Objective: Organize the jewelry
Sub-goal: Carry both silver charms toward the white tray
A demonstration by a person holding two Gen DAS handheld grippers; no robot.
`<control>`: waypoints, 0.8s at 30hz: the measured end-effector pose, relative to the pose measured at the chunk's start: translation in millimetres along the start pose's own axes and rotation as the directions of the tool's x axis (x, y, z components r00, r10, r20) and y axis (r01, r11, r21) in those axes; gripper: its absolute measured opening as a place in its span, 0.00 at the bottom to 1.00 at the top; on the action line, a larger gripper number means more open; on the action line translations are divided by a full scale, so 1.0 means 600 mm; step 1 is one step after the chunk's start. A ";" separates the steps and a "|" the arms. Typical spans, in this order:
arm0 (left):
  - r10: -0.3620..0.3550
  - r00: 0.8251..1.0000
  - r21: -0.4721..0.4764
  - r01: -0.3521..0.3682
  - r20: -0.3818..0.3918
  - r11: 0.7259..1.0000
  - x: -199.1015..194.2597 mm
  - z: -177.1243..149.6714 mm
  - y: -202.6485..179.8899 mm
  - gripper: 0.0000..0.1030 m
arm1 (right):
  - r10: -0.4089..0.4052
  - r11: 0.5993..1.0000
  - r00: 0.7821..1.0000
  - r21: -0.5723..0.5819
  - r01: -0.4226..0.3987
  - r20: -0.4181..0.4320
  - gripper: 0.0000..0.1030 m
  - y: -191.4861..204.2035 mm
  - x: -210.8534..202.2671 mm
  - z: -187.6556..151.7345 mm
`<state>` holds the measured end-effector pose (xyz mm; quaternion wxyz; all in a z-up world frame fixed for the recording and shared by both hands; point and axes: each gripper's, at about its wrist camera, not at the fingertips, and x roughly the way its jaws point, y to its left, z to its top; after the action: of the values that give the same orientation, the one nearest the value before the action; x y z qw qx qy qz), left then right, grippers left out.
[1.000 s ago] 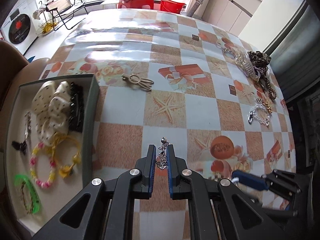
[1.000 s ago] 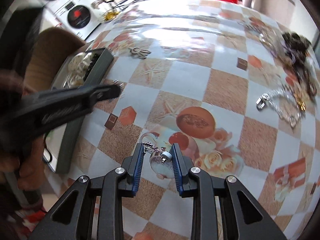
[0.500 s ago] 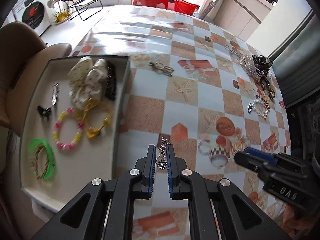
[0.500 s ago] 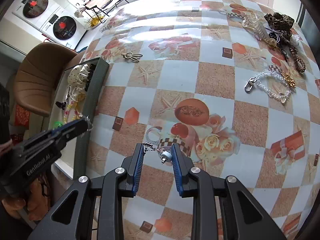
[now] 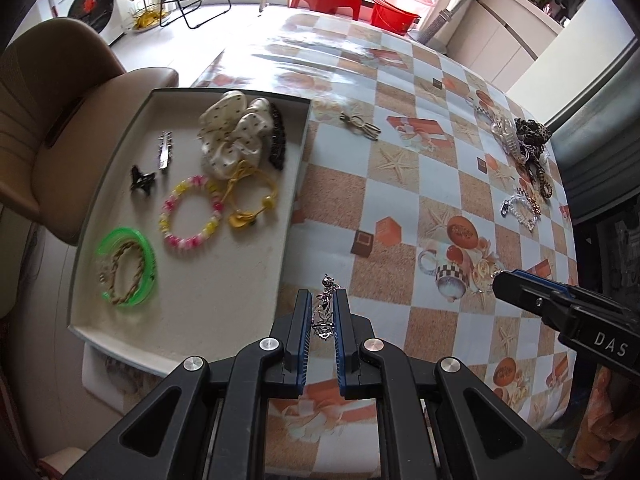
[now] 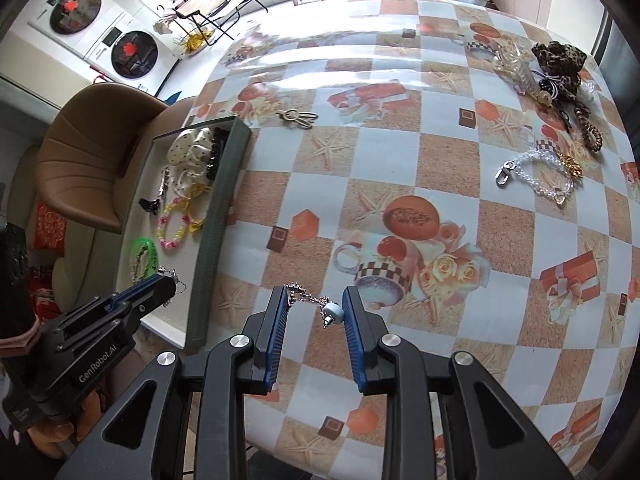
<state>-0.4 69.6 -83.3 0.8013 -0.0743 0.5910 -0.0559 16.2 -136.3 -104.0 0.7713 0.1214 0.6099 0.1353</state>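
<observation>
the left gripper (image 5: 319, 306) is clamped on a silver ornament (image 5: 325, 312) above the near wall of the tray (image 5: 294, 196). the right gripper (image 6: 313, 306) grips a chain with a pale bead (image 6: 326, 309) above the tablecloth (image 6: 420, 168). a pile of hair ties (image 6: 560, 68) and a clear bracelet (image 6: 540, 178) lie well apart on the far side.

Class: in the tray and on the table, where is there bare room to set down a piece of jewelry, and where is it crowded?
Free: the tray floor nearest the camera, right of the green bangle; mid-table between the gold clip and clear bead chain. Crowded: the tray's far half; the pile at the table's right edge.
</observation>
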 end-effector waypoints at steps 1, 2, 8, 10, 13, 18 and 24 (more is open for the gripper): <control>0.001 1.000 -0.004 -0.001 0.000 1.000 -0.003 -0.002 0.004 0.13 | 0.000 1.000 1.000 -0.005 0.000 0.000 0.30 0.007 -0.002 -0.001; 0.002 1.000 -0.009 -0.002 0.001 1.000 -0.006 -0.005 0.009 0.13 | 0.001 1.000 1.000 -0.009 -0.001 0.000 0.30 0.012 -0.003 -0.001; 0.011 1.000 -0.026 -0.011 0.005 1.000 -0.021 -0.015 0.037 0.13 | 0.006 0.999 1.000 -0.039 -0.006 -0.002 0.30 0.050 -0.008 -0.004; 0.015 1.000 -0.034 -0.015 0.007 0.999 -0.027 -0.020 0.049 0.13 | 0.010 0.999 1.000 -0.048 -0.011 -0.004 0.30 0.064 -0.008 -0.005; 0.021 1.000 -0.048 -0.021 0.010 0.999 -0.036 -0.027 0.069 0.13 | 0.016 0.998 1.000 -0.061 -0.017 -0.008 0.30 0.084 -0.007 -0.005; 0.035 0.999 -0.077 -0.034 0.009 0.996 -0.050 -0.042 0.107 0.13 | 0.026 0.995 1.000 -0.091 -0.027 -0.014 0.30 0.122 -0.005 -0.006; 0.049 0.999 -0.110 -0.048 0.013 0.993 -0.062 -0.057 0.147 0.13 | 0.035 0.992 0.999 -0.123 -0.038 -0.024 0.30 0.167 0.003 -0.010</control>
<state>-44.0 161.1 -74.7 0.8018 -0.1043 0.5884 -0.0033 5.0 -42.3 -71.6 0.7680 0.0831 0.6064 0.1883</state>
